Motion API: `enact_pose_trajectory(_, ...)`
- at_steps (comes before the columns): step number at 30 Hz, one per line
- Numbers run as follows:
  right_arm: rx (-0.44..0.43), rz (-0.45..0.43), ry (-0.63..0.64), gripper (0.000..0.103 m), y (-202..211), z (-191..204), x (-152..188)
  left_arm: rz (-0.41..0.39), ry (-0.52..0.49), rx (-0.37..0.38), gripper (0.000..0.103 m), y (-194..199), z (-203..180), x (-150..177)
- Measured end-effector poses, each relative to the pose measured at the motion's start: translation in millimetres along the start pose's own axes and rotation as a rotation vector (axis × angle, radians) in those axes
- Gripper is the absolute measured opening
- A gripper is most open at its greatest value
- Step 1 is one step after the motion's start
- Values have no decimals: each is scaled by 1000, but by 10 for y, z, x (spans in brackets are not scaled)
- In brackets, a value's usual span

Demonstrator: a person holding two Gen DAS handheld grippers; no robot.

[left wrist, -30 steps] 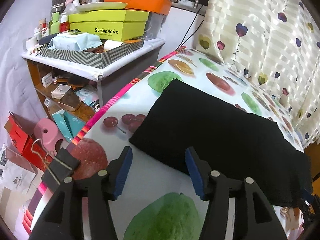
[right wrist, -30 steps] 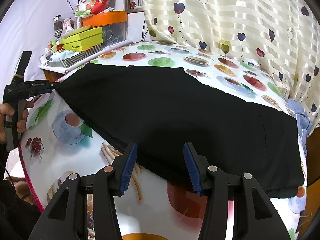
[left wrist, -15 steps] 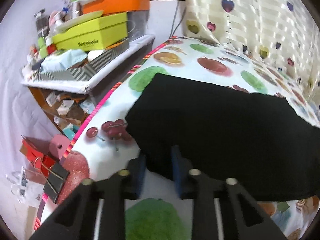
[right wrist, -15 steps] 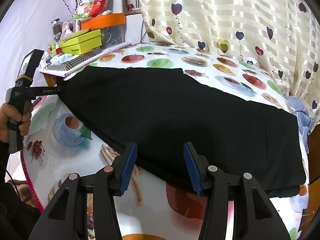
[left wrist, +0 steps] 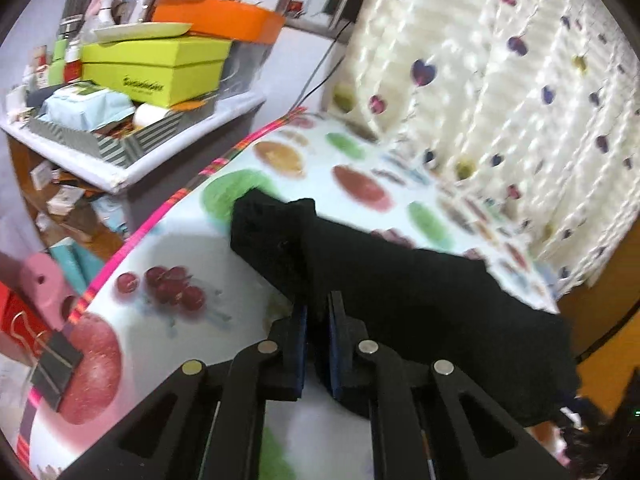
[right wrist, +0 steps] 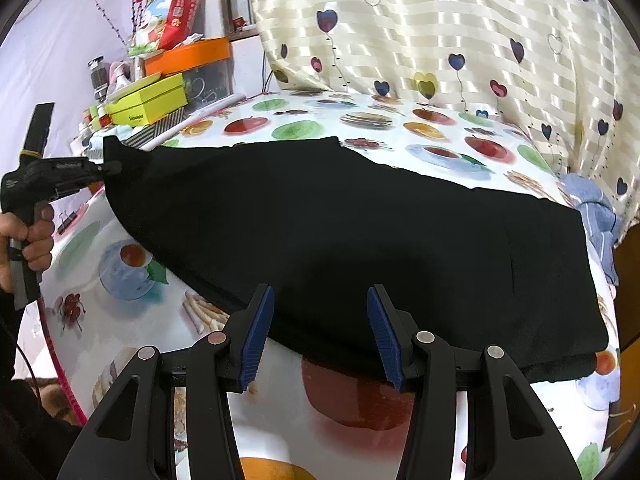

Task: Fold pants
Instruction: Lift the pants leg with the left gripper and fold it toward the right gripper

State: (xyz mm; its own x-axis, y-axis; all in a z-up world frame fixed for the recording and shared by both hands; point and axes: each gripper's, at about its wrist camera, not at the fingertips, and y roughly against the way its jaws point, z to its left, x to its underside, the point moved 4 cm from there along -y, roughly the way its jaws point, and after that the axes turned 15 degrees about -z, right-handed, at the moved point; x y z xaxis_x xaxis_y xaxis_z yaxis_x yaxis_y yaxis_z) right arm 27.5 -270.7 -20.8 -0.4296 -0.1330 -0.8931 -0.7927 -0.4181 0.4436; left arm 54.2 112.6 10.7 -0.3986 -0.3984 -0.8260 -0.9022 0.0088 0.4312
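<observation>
Right wrist view takes in my worktop [right wrist: 436, 152] under its fruit-print cloth, and the black pants [right wrist: 340, 240] stretched long across it from left to right, already doubled leg on leg by the look of them. I judge I am starting the crosswise fold: one end is lifted to be carried over toward the other. That move calls for keeping the raised end high and taut while I sweep it rightward, and lining up the edges before I let go.

My left claw [left wrist: 318, 320] is pinched nearly closed on a corner of the pants at the left end, cloth bunched and lifted off the worktop between the blue pads [left wrist: 301, 328]. My right claw [right wrist: 320, 316] hangs wide apart, holding nothing, just over the near edge of the pants at mid-length; whether it touches them I cannot tell.
</observation>
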Motion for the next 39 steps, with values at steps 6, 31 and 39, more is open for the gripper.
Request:
enact_pose_trajectory(6,6,-1,-26,50,3,-59,19,-3,-3,99,10,-43,-310,-65)
enact_pose_trajectory(31,33,5,-114,50,67,-322,87,255,-189,450,10,-174,-1691,802)
enact_pose_trajectory(39,27,-1,-121,50,76,-319,74,237,-198,499,10,-92,-1785,788)
